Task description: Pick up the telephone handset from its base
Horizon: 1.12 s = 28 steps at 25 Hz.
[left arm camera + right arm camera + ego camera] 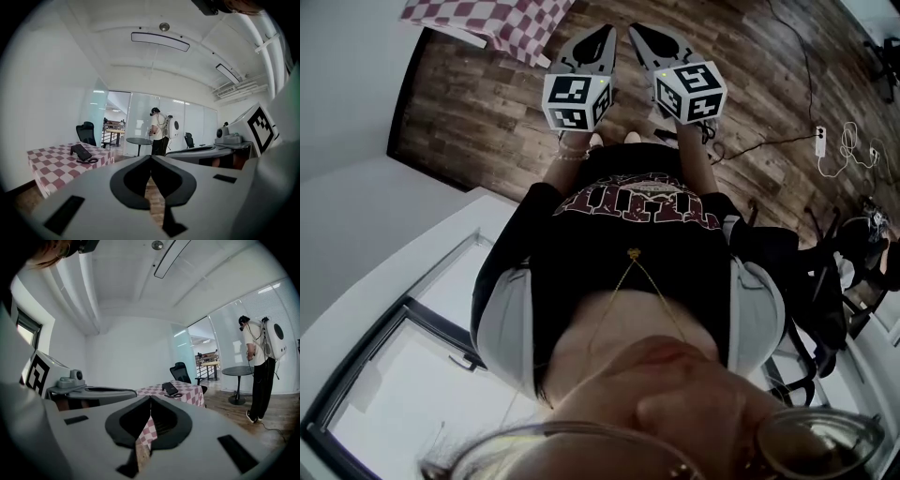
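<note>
The approach is judged not yet begun: the left gripper (151,158) and right gripper (150,398) are held closed and empty, well apart from the telephone (80,152) on the checked table (49,166), which must first be neared

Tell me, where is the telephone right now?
The telephone lies on the checkered table, at the left of the left gripper view and near the middle of the right gripper view, with a black office chair just behind it.
</note>
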{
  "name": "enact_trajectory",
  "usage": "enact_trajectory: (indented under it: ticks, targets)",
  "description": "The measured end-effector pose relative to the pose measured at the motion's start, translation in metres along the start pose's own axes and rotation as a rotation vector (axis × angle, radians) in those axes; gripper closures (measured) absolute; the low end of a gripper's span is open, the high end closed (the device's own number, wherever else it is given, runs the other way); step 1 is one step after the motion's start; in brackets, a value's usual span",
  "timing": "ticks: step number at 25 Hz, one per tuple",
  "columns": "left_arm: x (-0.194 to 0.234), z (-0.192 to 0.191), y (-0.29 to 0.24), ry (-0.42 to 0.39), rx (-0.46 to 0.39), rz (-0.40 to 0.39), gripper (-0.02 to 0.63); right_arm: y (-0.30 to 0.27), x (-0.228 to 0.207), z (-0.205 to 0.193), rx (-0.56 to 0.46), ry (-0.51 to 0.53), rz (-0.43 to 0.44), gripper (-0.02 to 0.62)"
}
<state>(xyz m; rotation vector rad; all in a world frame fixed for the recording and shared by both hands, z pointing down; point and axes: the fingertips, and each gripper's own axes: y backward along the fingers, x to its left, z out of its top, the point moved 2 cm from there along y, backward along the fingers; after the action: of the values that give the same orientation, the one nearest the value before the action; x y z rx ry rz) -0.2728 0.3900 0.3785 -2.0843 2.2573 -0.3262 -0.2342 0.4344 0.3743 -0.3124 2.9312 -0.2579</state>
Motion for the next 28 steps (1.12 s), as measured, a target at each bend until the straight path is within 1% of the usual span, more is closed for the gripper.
enact_trajectory:
  ticks: [5, 9, 13, 20, 28]
  targets:
    - [-0.008, -0.007, -0.001, 0.010, 0.017, 0.032, 0.595, 0.005, -0.005, -0.004, 0.007, 0.001, 0.036, 0.575]
    - [-0.012, -0.016, 0.004, 0.028, 0.023, 0.058, 0.595, 0.008, 0.000, -0.008, 0.012, -0.001, 0.072, 0.575]
    - [-0.013, -0.019, 0.006, 0.039, 0.025, 0.066, 0.595, 0.008, 0.003, -0.010, 0.019, -0.005, 0.095, 0.575]
    - [-0.003, -0.020, 0.000, 0.061, 0.021, 0.054, 0.595, -0.002, -0.001, -0.010, 0.015, -0.024, 0.086, 0.575]
    - [0.020, -0.009, -0.027, 0.064, 0.014, 0.020, 0.595, -0.030, -0.014, 0.002, 0.013, -0.020, 0.062, 0.575]
